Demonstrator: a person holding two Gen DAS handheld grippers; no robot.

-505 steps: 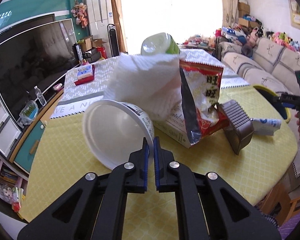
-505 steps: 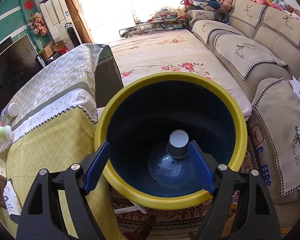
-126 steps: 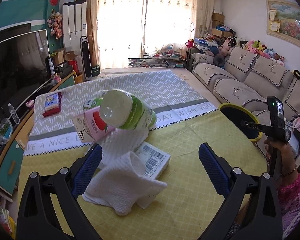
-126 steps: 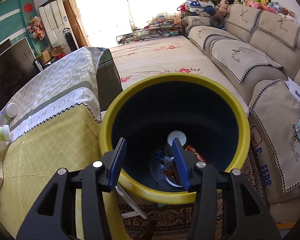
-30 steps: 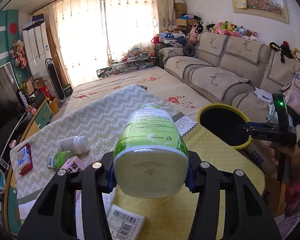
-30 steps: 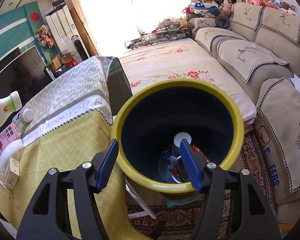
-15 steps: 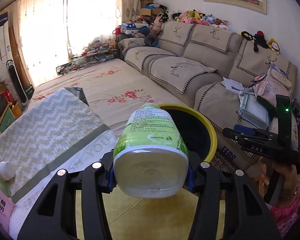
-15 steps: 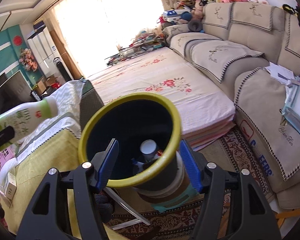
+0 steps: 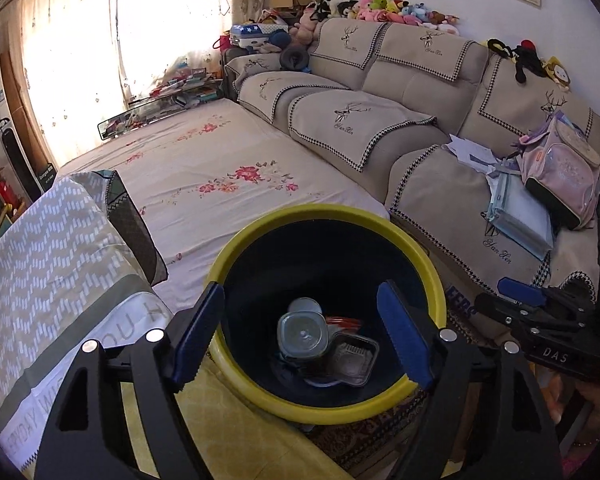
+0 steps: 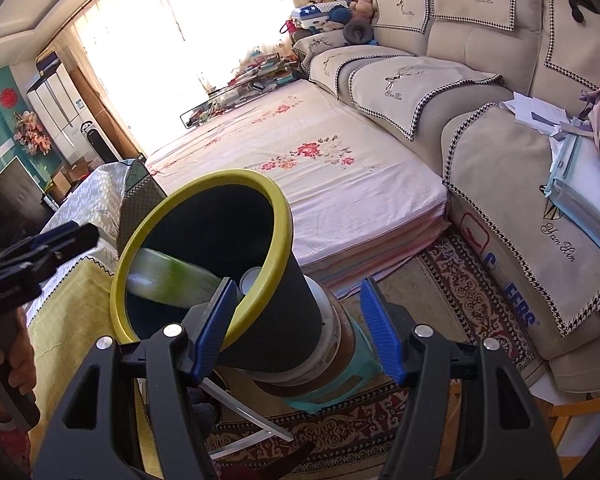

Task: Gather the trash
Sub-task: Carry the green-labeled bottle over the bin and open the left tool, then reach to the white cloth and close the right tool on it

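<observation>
Drop step: the left gripper [image 9: 300,332], jaws opening and empty, hangs over the bin [image 9: 434,272]; the bottle [image 10: 168,276] blurs inside its rim, falling. The right gripper [image 10: 296,326] straddles the bin wall without pinching it. Next, likely back to the table [image 9: 228,424] for more trash.

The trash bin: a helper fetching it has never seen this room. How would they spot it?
Beside the beige sofa and the floral mattress, at the yellow-clothed table's corner, stands the trash bin. It is a dark round tub, and only it has a bright yellow rim.
</observation>
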